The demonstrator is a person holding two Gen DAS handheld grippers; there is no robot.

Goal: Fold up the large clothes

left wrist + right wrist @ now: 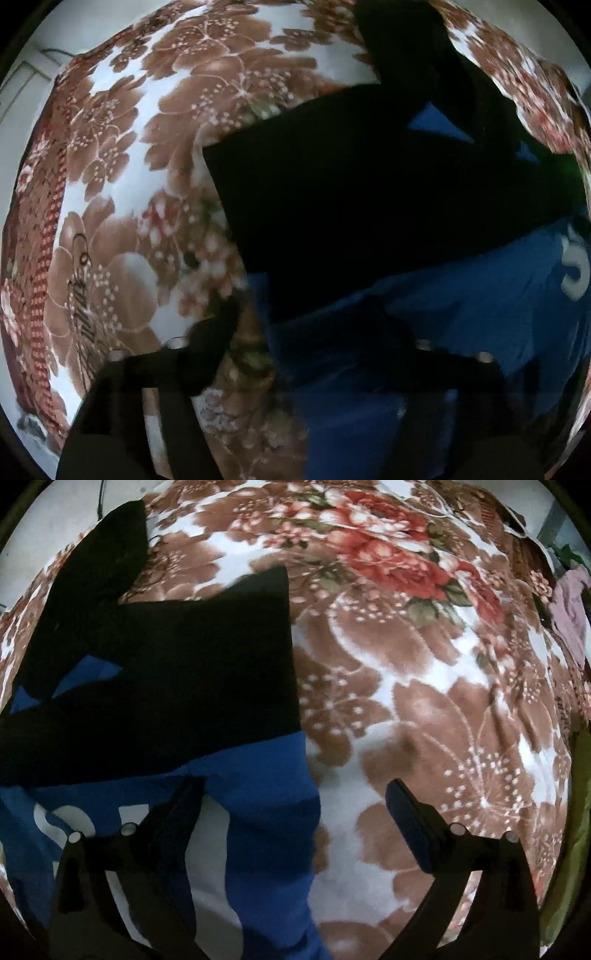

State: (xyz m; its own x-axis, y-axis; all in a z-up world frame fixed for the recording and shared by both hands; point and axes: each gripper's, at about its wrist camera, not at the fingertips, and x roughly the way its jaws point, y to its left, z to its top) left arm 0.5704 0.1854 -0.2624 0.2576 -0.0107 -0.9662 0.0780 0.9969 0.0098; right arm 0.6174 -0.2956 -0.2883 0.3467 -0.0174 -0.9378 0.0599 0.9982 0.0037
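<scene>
We see one large garment (177, 672) spread on a floral blanket (424, 709). Most of it is black, with a royal-blue lower part carrying big white printing; a white "S"-like figure (574, 269) shows at 3 o'clock in the left wrist view. In the right wrist view the black body fills the frame from 9 to 11 o'clock, a black sleeve (107, 550) runs up toward 11 o'clock, and the blue part with white bands lies at 6 to 8 o'clock. The black cloth folds over the blue, and a small blue triangle (437, 125) shows through at 1 o'clock in the left view. The garment's edges are straight and fairly flat.

We count one garment, one blanket, and two grippers. A pinkish bundle of cloth (570, 609) sits at 2 o'clock in the right view, at the blanket's edge; we cannot tell what it is.

The left gripper (306, 325) sits at 6 o'clock with its fingers spread, one over the blanket and one over the blue fabric; that view is dark and blurred. The right gripper (295, 794) also has its fingers wide apart: the left finger (177, 812) lies over the blue cloth and the right finger (410, 823) over bare blanket. Neither clamps anything that we can see.
</scene>
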